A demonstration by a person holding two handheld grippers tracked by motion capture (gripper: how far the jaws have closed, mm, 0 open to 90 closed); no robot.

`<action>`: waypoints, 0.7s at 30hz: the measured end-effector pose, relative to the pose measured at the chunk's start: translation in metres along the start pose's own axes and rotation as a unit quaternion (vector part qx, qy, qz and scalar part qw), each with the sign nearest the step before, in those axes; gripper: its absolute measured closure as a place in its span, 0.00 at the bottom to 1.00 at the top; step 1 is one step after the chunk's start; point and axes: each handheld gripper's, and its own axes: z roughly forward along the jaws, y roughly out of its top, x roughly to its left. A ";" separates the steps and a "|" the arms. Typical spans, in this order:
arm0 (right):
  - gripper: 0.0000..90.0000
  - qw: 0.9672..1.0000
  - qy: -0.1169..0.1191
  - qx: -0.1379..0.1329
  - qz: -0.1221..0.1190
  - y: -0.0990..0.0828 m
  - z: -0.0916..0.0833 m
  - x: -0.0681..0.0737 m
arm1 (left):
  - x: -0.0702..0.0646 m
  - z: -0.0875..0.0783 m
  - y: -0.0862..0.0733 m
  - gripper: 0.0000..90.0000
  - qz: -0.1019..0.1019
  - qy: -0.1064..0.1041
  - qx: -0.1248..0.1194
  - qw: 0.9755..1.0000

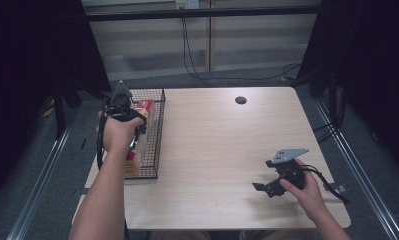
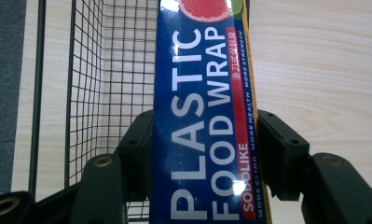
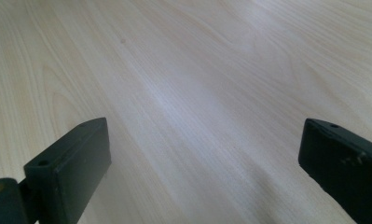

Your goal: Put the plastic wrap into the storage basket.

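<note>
Plastic food wrap box: long, dark blue, white lettering, grapefruit picture at far end. Clamped between left tongs, black pads pressing both long sides. Held over wire basket, black mesh, standing at left edge of surface. Box running lengthwise along basket's right wall in left gripper view; whether resting on basket floor or lifted clear, cannot tell.

High view: left tongs above the basket, grey three-cornered plate on top, hand wrapped round the body, forearm coming up from bottom edge. Red and yellow of box just showing beside the hand.

Right tongs well apart from basket, near right front of surface, low over the wood, pointing left. Jaws standing wide apart, nothing between them but pale wood grain.

Small dark round hole in surface near far edge.
</note>
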 end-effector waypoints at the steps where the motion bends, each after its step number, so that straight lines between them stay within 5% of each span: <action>1: 0.02 1.000 0.001 0.000 0.000 0.000 0.000 0.000 | 0.000 0.001 0.000 0.50 -0.002 -0.001 0.000 1.000; 21: 0.02 1.000 -0.002 -0.004 0.000 0.001 0.000 0.001 | 0.016 0.012 -0.005 0.50 -0.019 0.008 0.006 1.000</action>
